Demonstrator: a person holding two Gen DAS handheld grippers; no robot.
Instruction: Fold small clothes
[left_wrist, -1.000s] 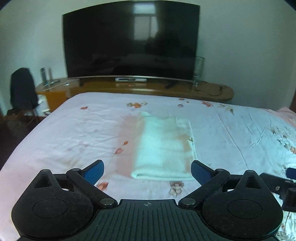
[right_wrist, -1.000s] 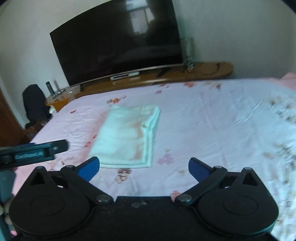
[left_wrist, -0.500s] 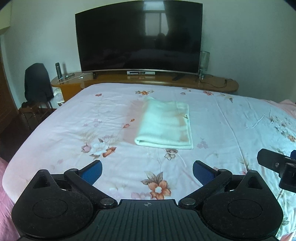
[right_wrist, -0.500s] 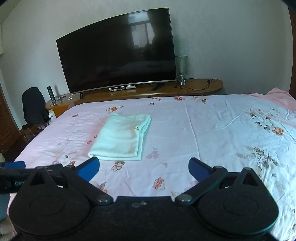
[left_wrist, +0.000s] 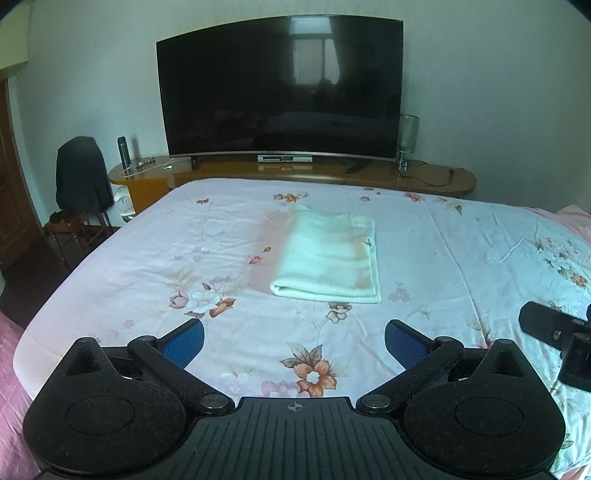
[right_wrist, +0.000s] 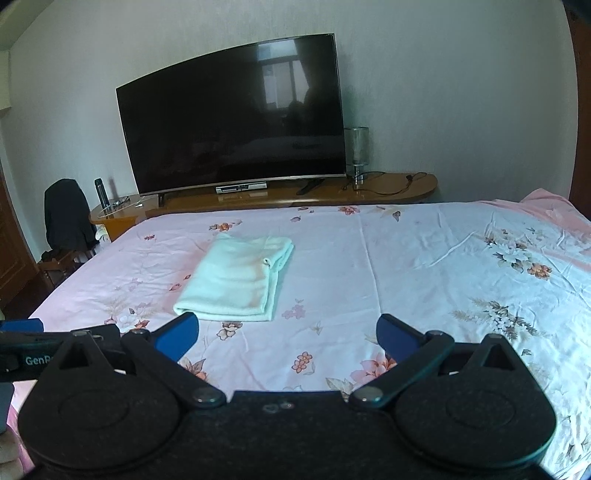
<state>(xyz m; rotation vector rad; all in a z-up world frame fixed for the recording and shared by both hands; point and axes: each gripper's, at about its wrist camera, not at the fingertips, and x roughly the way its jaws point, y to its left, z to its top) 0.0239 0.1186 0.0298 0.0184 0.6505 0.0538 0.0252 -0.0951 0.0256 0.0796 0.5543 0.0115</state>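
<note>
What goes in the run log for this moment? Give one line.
left gripper: open, empty | right gripper: open, empty | towel: folded, flat on bed, untouched | stage: fold looks done

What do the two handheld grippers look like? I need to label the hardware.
Both the left gripper and the right gripper have matte black bodies, two round pivot housings, black linkage arms and blue textured finger pads. White lettering starting "GenR" marks the left one's side.

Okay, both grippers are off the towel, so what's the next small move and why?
Probably none on the cloth: the pale green towel lies folded flat on the bed sheet, and the left gripper and right gripper are open, empty and short of it. I'd pull both away.
</note>
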